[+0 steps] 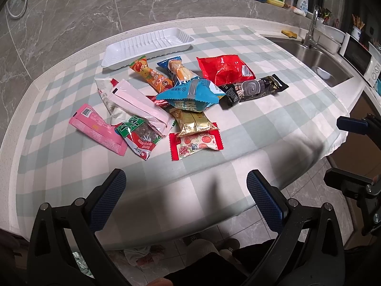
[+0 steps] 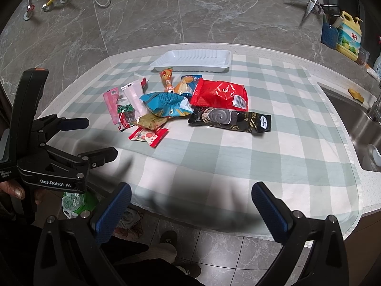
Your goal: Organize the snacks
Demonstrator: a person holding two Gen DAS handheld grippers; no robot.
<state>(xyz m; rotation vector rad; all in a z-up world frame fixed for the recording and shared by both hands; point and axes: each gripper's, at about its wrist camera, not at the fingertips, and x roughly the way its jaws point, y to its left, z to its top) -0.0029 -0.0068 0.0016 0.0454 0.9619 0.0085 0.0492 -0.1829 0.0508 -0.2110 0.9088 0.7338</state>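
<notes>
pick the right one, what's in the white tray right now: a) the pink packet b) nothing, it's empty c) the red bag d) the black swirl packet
b, the white tray shows only its bare ribbed bottom, while the red bag, black swirl packet and pink packet all lie on the checked cloth in front of it.

Glossy plastic snack wrappers (image 1: 188, 95) lie on a matt checked cloth (image 1: 273, 124), beside a smooth white plastic tray (image 1: 114, 54) and steel sink (image 1: 319, 59).
</notes>
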